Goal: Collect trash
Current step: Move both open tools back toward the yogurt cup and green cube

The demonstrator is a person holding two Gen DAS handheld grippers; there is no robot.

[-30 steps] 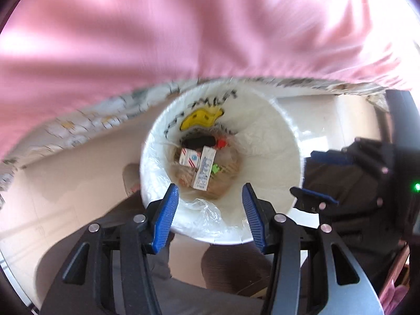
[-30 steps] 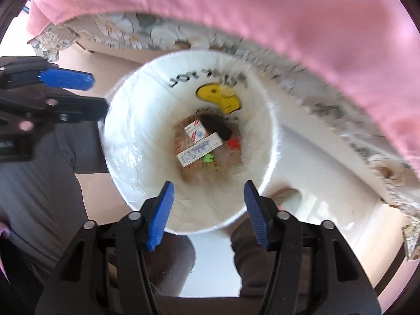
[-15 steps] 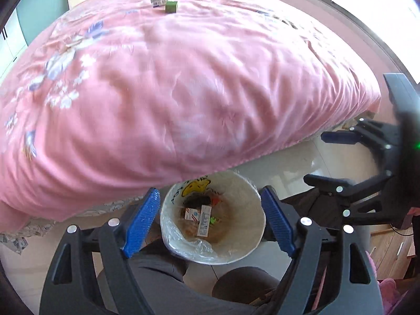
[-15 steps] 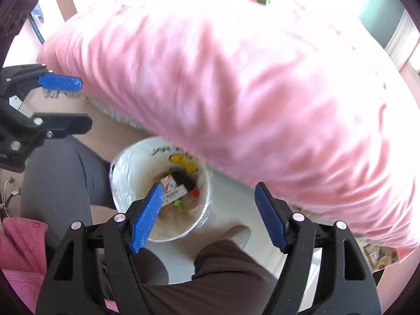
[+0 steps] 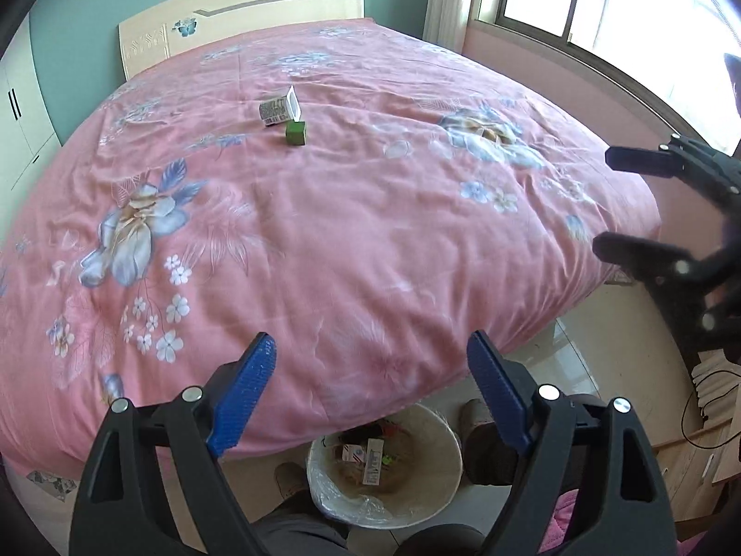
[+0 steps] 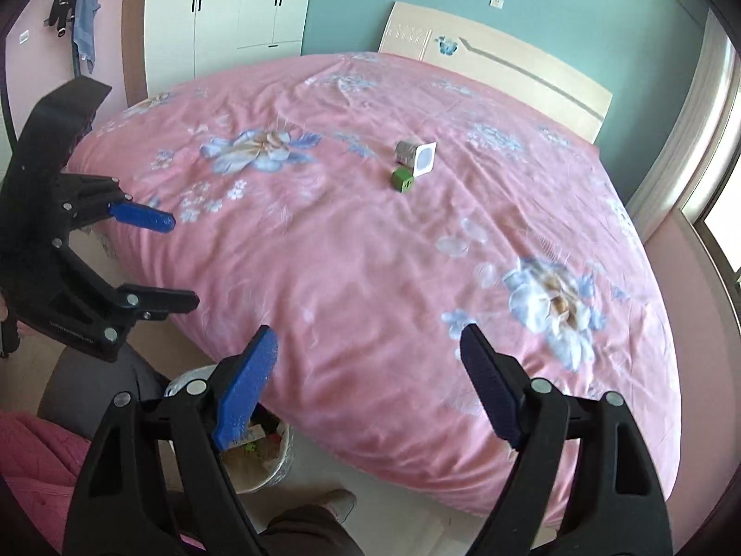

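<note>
Lying far up the pink bed (image 5: pixel 370 231), toward the headboard, are the last two pieces of trash: a white carton (image 5: pixel 279 110) on its side and a small green cube (image 5: pixel 295 132) just beside it. From the left gripper (image 5: pixel 370 389) they sit at about 11 o'clock, from the right gripper (image 6: pixel 368 377) at about 12 o'clock, the carton's long axis running roughly 9 to 3 in both views. Both grippers' jaws have just been opening and stand spread and empty above the bin (image 5: pixel 440 431) at the bed's foot; neither looks clearly nearer, and both are well apart from the trash.
</note>
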